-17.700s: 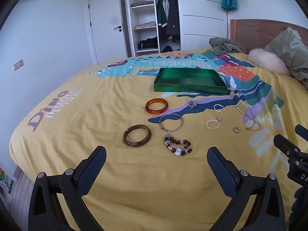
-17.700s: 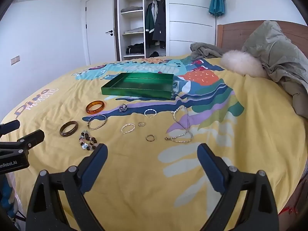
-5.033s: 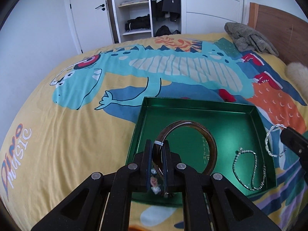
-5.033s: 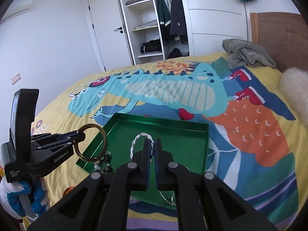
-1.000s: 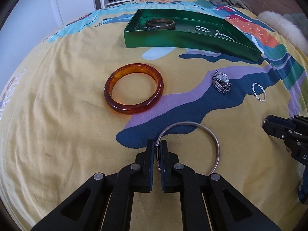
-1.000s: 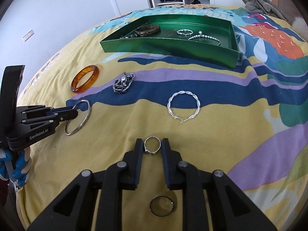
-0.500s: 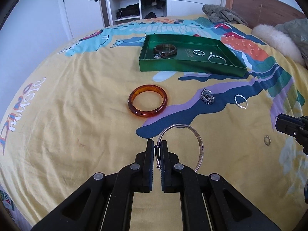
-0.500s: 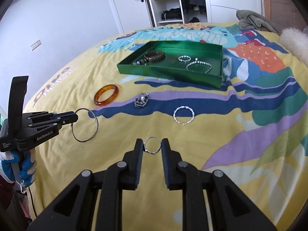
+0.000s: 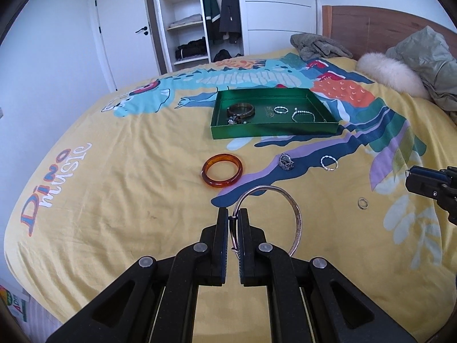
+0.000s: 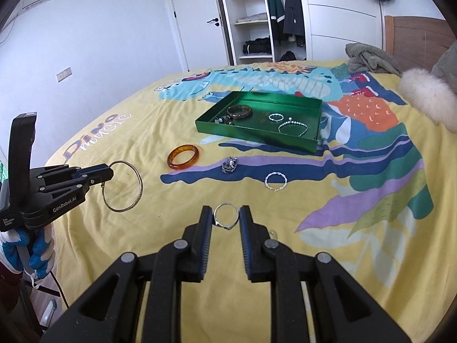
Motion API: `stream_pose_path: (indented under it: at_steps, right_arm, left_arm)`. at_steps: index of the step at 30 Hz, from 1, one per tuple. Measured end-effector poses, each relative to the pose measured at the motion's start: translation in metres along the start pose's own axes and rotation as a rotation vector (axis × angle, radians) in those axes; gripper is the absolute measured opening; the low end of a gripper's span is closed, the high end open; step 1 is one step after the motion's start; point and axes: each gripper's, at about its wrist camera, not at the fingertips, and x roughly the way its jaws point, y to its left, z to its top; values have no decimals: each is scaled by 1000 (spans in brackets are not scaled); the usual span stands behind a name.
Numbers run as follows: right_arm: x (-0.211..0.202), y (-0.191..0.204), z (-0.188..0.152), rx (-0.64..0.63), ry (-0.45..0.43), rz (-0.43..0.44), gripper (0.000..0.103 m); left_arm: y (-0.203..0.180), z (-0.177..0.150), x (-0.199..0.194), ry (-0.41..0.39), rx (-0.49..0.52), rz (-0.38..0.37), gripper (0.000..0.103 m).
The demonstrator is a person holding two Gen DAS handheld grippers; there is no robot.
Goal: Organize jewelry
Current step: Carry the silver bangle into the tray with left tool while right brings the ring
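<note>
My left gripper (image 9: 233,223) is shut on a thin silver bangle (image 9: 295,214) and holds it above the yellow bedspread; the bangle also shows in the right wrist view (image 10: 138,180). My right gripper (image 10: 226,220) is shut on a small silver ring (image 10: 226,217), also lifted. The green tray (image 9: 274,131) lies further back on the bed, holding a brown bangle (image 9: 240,109), a beaded bracelet, a twisted ring and a silver chain bracelet (image 9: 302,113). On the bedspread lie an amber bangle (image 9: 222,169), a silver brooch (image 9: 286,161), a twisted silver hoop (image 9: 329,163) and a small ring (image 9: 362,203).
A white fur cushion (image 9: 391,74) and an olive jacket (image 9: 428,57) lie at the right by the wooden headboard. A grey garment (image 9: 317,46) lies at the bed's far end. An open wardrobe (image 9: 200,17) and a door stand behind.
Both grippers have risen from the bedspread with their pieces, the left with the silver bangle and the right with the small ring. The bed now looks further below.
</note>
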Motion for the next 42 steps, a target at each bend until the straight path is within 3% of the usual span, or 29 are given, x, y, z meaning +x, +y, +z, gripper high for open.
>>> stream_pose_path:
  at_steps: [15,25,33,42]
  right_arm:
    - [-35,11,-6,-8,-46,-25,18]
    - [-34,0,21,1,-88,-39,18]
    - [-7,-31,69,13,-119,-61,18]
    - [84,-83,160,-3,-120,-112,18]
  left_arm:
    - [-8,-3,-36,-69,5,1,6]
    - [2,37,-24,-98,-33,-5,6]
    - [2,99,24,-97,-50,-13,6]
    - [-11,197,142,-21,-100,-40,6]
